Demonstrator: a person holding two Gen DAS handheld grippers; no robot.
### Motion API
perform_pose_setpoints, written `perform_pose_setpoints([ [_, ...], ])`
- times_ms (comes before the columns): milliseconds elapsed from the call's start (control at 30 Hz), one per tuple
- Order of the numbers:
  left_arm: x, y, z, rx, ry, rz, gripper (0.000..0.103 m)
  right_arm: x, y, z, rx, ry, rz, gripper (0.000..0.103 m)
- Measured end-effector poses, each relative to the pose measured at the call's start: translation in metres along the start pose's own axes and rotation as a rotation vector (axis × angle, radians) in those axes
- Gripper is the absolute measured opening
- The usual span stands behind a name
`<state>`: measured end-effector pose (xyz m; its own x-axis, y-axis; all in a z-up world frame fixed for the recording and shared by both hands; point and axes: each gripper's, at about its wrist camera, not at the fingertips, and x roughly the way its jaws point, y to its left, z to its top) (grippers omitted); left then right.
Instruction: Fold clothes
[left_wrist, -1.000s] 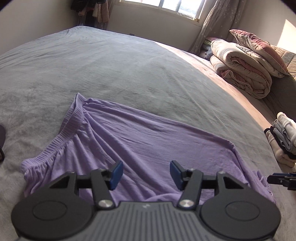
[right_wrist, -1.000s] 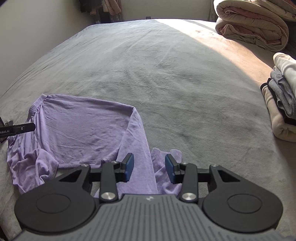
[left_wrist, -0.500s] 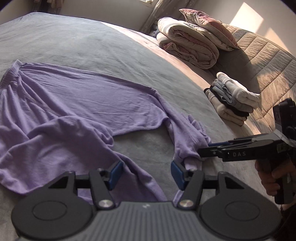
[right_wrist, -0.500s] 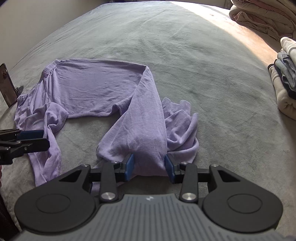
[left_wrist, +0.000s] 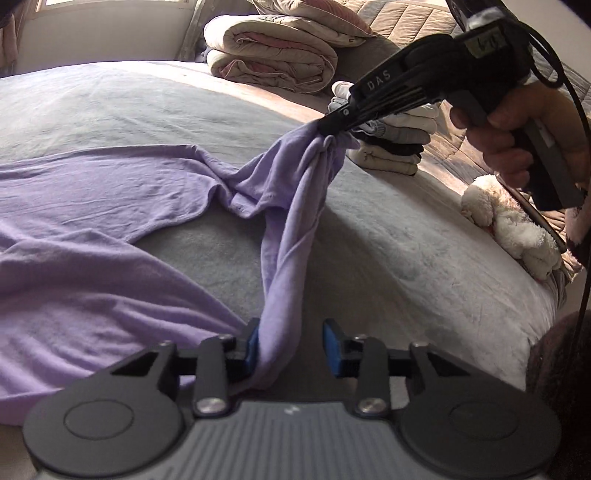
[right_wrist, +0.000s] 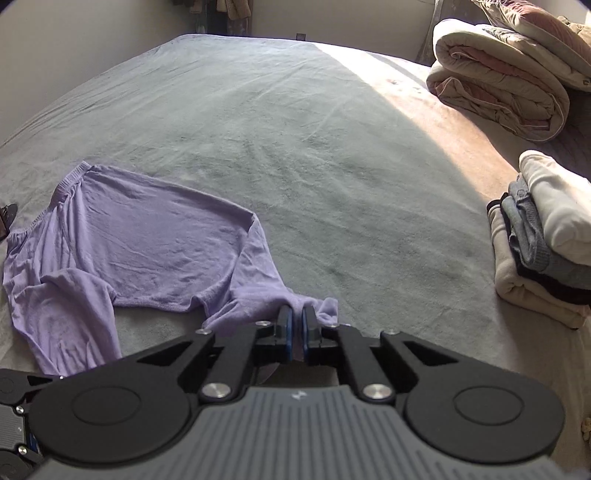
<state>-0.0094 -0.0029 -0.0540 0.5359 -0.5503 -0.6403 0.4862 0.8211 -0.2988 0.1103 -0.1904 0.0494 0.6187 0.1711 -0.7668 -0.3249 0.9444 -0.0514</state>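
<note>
Purple trousers (right_wrist: 147, 240) hem pinched in right claw (right_wrist: 295, 328); grey bed (right_wrist: 332, 147) beyond.

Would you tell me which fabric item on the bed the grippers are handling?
The purple garment, spread out flat; the rolled quilt and folded stack sit untouched.

Warm sunlight from the right, shadowed foreground, fisheye-warped edges.

A pair of trousers (right_wrist: 147, 243) lies on the bed (right_wrist: 314, 155), ahead and left of the right gripper (right_wrist: 295, 325) jaws, which pinch 1 leg end. The other leg runs between the left gripper (left_wrist: 291, 345) jaws. A clothes stack (right_wrist: 543, 236) sits right, a rolled quilt (right_wrist: 498, 92) beyond it.
</note>
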Motion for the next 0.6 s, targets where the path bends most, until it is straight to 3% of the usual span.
perform_pose_setpoints([
  [33,0.000,0.002,0.001,-0.003,0.002,0.005,0.011,0.001,-0.001,0.006,-0.003,-0.006,-0.016,0.004],
  [100,-0.001,0.005,0.001,-0.003,0.007,0.004,0.009,0.004,-0.001,0.016,-0.010,-0.016,-0.049,0.004],
  [400,-0.007,0.007,0.000,0.007,0.016,-0.026,0.010,0.044,-0.007,0.041,0.004,-0.035,-0.185,0.004],
  [467,-0.010,0.010,0.001,-0.003,0.021,-0.033,0.015,0.052,-0.013,0.045,0.030,-0.041,-0.213,0.004],
  [533,-0.014,0.012,0.003,-0.015,0.026,-0.038,0.030,0.058,-0.021,0.047,0.078,-0.037,-0.220,0.005],
  [600,-0.019,0.015,0.004,-0.022,0.017,-0.035,0.037,0.060,-0.027,0.043,0.136,-0.030,-0.199,0.007],
])
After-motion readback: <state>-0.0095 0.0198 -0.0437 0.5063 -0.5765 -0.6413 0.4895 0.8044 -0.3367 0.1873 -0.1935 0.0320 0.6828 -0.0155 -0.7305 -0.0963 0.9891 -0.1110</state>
